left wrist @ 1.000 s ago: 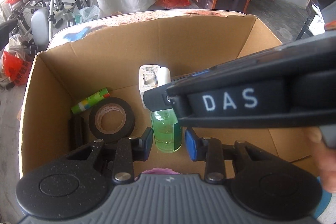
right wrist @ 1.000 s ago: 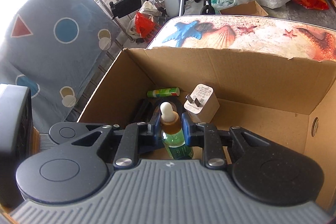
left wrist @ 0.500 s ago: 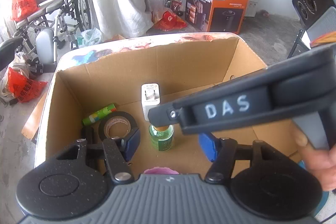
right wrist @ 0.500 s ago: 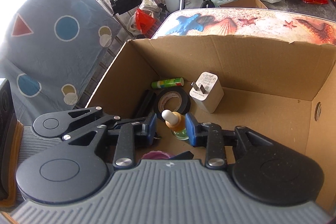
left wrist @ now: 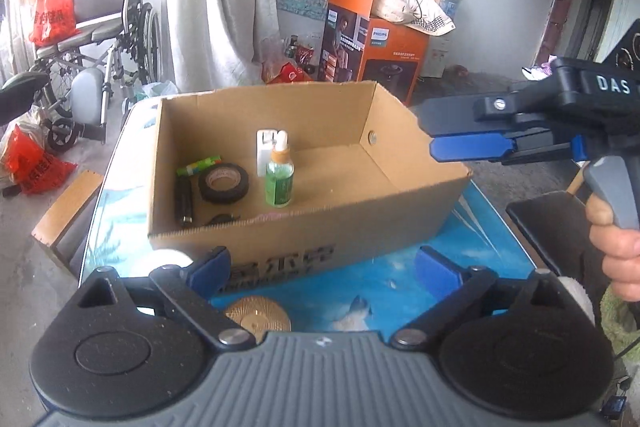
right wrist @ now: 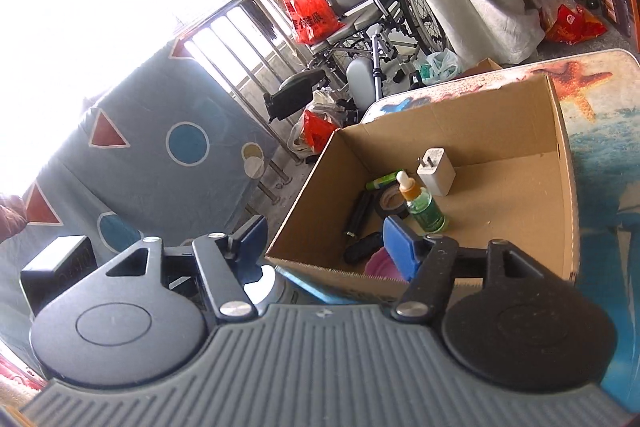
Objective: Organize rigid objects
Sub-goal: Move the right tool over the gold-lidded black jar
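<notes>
A green dropper bottle [left wrist: 279, 175] [right wrist: 423, 206] stands upright and free inside the open cardboard box [left wrist: 360, 227] [right wrist: 460, 123]. Beside it lie a black tape roll [left wrist: 224, 183] [right wrist: 394, 201], a white charger [left wrist: 265, 151] [right wrist: 436, 173], a green tube [left wrist: 199, 166] and a black stick [left wrist: 184, 199]. My left gripper [left wrist: 323, 267] hovers in front of the box, its jaws opening wide with nothing between them. My right gripper [right wrist: 326, 241] [left wrist: 452, 135] hangs over the box's near right corner, its jaws also opening and empty.
The box sits on a table with a blue sea-print cover [left wrist: 400, 287]. A golden round disc [left wrist: 258, 315] and a white round object [left wrist: 164, 259] lie by its front. A dark flat slab [left wrist: 552, 227] sits at the right. A wheelchair [left wrist: 104, 39] and an orange carton [left wrist: 376, 39] stand behind.
Both grippers pulled back and up out of the box. The right gripper let go of the dropper bottle, which stays standing. Both sets of jaws spread wide.
</notes>
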The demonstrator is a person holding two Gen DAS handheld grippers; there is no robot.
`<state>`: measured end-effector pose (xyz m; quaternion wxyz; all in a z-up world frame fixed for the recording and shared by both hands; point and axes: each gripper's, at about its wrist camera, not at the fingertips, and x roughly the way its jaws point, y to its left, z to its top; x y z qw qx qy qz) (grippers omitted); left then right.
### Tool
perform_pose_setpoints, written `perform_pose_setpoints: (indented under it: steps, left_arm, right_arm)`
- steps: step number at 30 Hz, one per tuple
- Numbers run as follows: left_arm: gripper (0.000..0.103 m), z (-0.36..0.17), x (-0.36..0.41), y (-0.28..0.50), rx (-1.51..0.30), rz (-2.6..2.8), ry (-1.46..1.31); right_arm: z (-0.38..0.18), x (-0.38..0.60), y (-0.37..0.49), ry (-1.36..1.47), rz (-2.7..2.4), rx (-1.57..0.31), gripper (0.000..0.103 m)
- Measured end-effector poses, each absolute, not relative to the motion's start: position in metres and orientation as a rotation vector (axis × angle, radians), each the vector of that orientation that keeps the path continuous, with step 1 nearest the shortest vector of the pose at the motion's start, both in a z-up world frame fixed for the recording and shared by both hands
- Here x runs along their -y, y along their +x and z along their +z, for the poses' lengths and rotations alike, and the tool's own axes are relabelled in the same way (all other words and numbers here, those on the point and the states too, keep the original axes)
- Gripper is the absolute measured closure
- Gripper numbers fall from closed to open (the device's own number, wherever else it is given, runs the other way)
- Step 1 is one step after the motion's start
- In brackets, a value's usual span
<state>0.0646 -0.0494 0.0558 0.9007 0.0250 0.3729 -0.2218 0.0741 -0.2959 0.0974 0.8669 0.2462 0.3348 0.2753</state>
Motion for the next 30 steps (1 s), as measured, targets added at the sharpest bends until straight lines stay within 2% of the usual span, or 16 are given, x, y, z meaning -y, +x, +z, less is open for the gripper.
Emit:
perform_pose_setpoints:
  steps: [2,8,10,12,17,19,30]
  left_arm:
    - [0.004,0.043,0.047,0.056,-0.794,-0.436,0.065]
    - [0.005,-0.003,0.042,0.044,-0.846,-0.375,0.170]
    - [0.008,-0.014,0.038,0.048,-0.855,-0.358,0.172]
    - [0.015,-0.022,0.035,0.052,-0.849,-0.343,0.168]
    - [0.030,-0.037,0.032,0.066,-0.868,-0.343,0.141]
    - [0.033,-0.041,0.032,0.068,-0.875,-0.354,0.139]
    - [0.033,-0.040,0.051,0.061,-0.875,-0.437,0.162]
  right_arm:
    - [0.079,0.287,0.058,0.547,0.585,-0.736,0.029]
    - [0.019,0.241,0.052,0.552,0.565,-0.861,0.029]
    - [0.007,0.229,0.058,0.533,0.572,-0.877,0.034]
    - [-0.003,0.218,0.069,0.534,0.589,-0.912,0.052]
    - [-0.017,0.195,0.096,0.488,0.577,-0.949,0.061]
    - [-0.020,0.188,0.103,0.463,0.571,-0.956,0.062]
    - [-0.023,0.200,0.097,0.445,0.540,-0.965,0.061]
